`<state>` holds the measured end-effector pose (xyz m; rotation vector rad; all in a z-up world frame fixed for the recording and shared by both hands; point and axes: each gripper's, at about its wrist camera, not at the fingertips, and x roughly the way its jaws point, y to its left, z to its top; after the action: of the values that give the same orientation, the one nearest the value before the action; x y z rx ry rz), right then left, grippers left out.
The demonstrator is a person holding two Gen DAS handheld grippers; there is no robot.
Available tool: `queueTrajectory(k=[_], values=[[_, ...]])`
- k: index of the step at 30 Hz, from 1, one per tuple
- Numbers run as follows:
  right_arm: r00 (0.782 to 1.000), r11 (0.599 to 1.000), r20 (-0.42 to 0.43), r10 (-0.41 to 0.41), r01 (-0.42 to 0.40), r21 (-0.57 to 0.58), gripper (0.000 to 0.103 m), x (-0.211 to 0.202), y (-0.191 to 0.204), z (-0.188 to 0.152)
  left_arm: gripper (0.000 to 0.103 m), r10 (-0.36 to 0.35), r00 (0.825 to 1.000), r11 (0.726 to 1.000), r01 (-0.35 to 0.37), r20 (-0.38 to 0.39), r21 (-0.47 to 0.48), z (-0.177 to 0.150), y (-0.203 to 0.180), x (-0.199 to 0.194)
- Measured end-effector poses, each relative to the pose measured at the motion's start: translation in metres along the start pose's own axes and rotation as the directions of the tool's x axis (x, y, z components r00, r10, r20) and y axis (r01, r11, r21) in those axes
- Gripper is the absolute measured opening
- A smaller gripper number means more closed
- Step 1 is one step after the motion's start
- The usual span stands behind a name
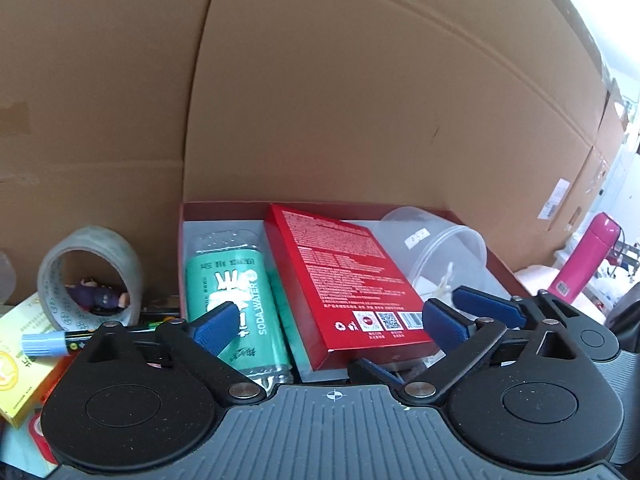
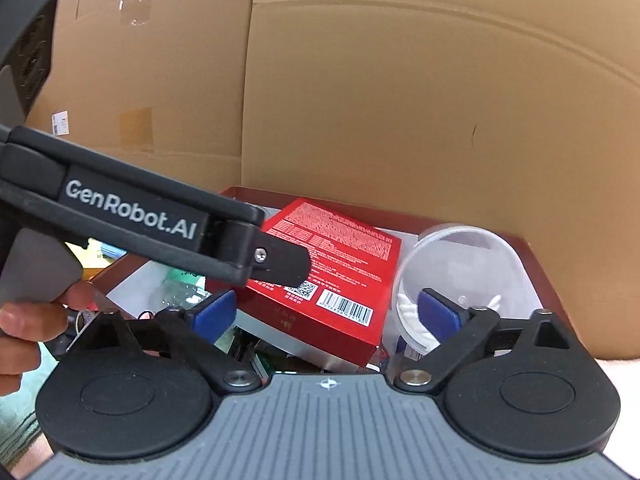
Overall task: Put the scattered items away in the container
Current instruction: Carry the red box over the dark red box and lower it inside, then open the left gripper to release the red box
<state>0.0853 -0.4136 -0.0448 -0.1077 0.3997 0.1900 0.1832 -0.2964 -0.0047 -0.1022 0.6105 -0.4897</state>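
Red-walled container [image 1: 188, 216] sits against the cardboard box wall [image 1: 360, 100], and everything below is placed relative to it. Inside it: green soda-water bottle [image 1: 236, 300] lying flat along its left side, red box [image 1: 344, 280] tilted across the middle and leaning over the bottle side, clear plastic tub [image 1: 444, 248] on its side at the right end with something white in it, can't tell what. Outside, just left of the container: tape roll [image 1: 90, 280] standing on edge with a small figurine [image 1: 100, 298] seen through its hole, a marker [image 1: 60, 340] with a blue cap, a yellow box [image 1: 20, 356]. Pink flask [image 1: 588, 256] stands well right of the container. My left gripper [image 1: 324, 328] is spread wide over the container's near edge, nothing between the pads. My right gripper [image 2: 326, 314] is also spread wide and empty, hovering at the near edge with the red box between its fingers but not touched.
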Motion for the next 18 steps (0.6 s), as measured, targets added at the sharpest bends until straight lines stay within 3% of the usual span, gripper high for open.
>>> queueTrajectory(k=[18], values=[[0.998,0.997,0.01,-0.062,0.061,0.047,0.102,-0.021,0.003,-0.004,0.103,0.016,1.0,0.999,-0.017,0.017,0.033,-0.004,-0.003,-0.022]])
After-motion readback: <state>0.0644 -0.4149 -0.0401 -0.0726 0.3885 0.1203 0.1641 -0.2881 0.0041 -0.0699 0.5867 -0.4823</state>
